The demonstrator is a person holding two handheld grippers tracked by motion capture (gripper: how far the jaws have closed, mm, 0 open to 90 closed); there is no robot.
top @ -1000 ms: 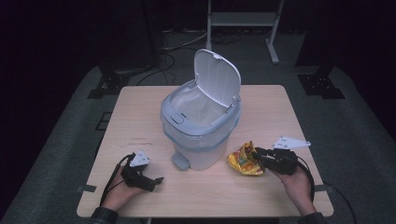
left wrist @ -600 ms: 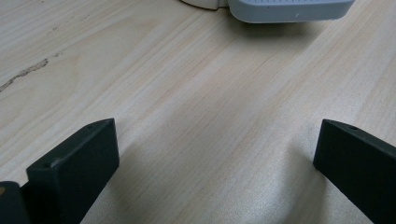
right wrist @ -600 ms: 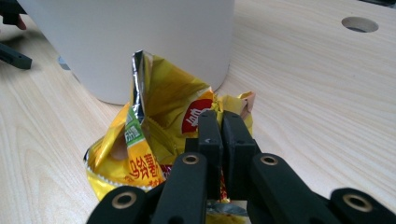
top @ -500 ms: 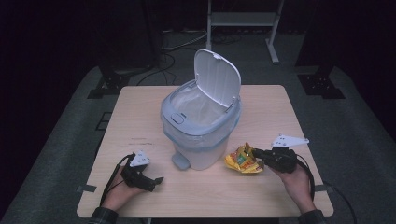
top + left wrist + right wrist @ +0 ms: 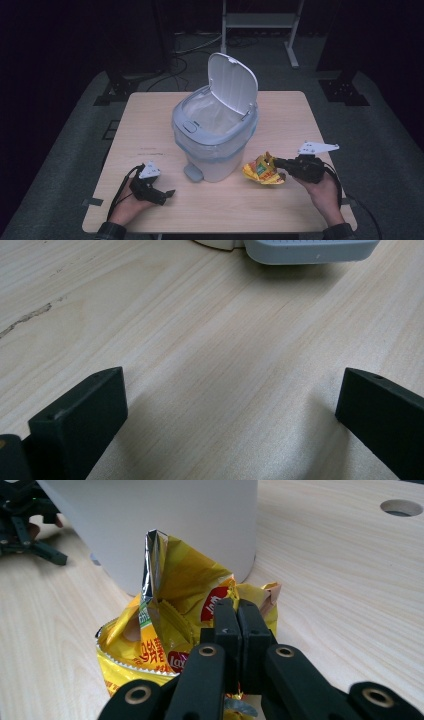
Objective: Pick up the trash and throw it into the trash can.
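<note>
At the table's [image 5: 150, 130] center a white bin [image 5: 215, 145] is seen, lid raised. A yellow crisp bag [image 5: 261, 171] is pinched by the right gripper [image 5: 278, 163] at 4 o'clock; the left gripper [image 5: 169, 193] is rested at 8 o'clock.

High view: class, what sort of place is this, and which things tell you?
Probably a recording studio or lab, not a home: a lone wooden table on grey carpet, dark surroundings, loose cables on the floor and a metal stand behind.
</note>
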